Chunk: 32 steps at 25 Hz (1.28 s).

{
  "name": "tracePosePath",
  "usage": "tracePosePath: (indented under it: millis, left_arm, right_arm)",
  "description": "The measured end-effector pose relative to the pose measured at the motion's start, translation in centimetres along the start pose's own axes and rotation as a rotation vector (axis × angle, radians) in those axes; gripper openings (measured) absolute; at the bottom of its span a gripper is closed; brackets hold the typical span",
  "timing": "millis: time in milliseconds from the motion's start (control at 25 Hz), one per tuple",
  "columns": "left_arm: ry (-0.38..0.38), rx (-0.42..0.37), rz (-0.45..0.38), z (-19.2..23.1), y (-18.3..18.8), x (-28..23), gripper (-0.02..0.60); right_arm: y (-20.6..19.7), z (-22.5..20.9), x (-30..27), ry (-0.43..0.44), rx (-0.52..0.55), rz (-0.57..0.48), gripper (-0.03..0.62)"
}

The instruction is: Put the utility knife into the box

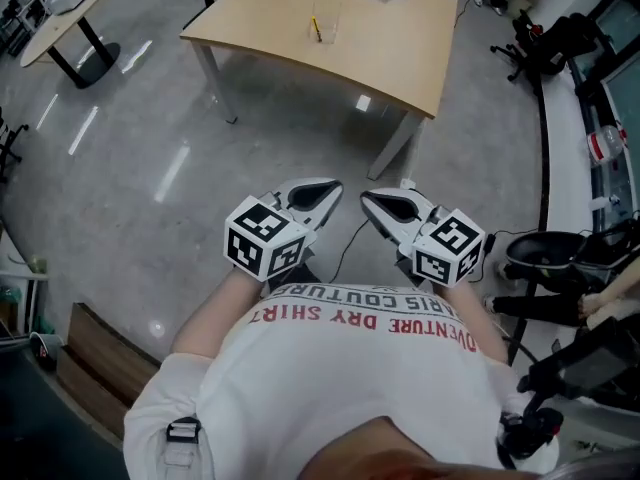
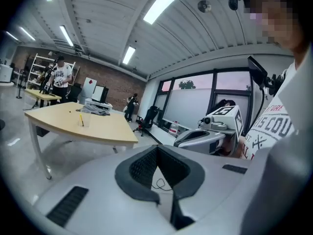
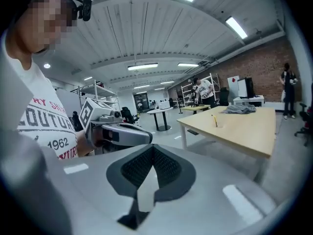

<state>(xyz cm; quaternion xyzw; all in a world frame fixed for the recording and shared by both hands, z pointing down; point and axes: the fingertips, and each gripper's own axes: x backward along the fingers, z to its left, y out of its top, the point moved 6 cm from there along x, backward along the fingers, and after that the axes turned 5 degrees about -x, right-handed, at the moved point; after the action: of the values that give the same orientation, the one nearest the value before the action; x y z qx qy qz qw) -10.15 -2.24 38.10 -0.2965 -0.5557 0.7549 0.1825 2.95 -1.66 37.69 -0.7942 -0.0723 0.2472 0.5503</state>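
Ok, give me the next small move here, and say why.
Probably walk forward to the table. The left gripper and right gripper are both shut on nothing, held close to the body, and the table stands well ahead across the floor, likely out of reach. A yellow item on it may be the knife; it's too small to confirm.

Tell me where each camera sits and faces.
Head view: on the person's head, looking steeply down at the floor and the table; shows the shirt, the left gripper and the right gripper.
Left gripper view: on the left gripper, along its shut jaws toward the table; right gripper and shirt at right.
Right gripper view: on the right gripper, along its shut jaws toward the table; left gripper and shirt at left.
Shared: all three see the table and the yellow item on it.
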Motion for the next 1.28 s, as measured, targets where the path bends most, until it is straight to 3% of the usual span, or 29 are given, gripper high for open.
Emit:
tracePosePath:
  millis: [200,400,520,760,1280]
  left_arm:
    - [-0.059,0.006,0.015,-14.3,-4.2,-0.5,0.003]
    - [-0.062,-0.045,0.002,-25.1,-3.9,1.2,0.003]
    - [-0.018,-0.093,-0.017,-29.6,-2.7,3.1,0.003]
    - [0.056,-0.128,-0.008,-33.1,-2.7,5.0,0.003]
    - [0.062,-0.142,-0.001,-35.6,-3.2,6.3,0.003]
  right_arm:
    - [-7.9,4.6,11.8,-0.043,-0.059,0.010,0.002]
    - [-9.5,9.9,21.2,-0.047,-0.023,-0.069,0.002]
    - [-9.8,12.6,25.0,-0.048,0.007,-0.092,0.002]
    - [-10.1,15.4,26.8,-0.008,0.044,-0.115,0.002]
    - [-9.9,17.3,29.2,-0.023,0.052,-0.161,0.002]
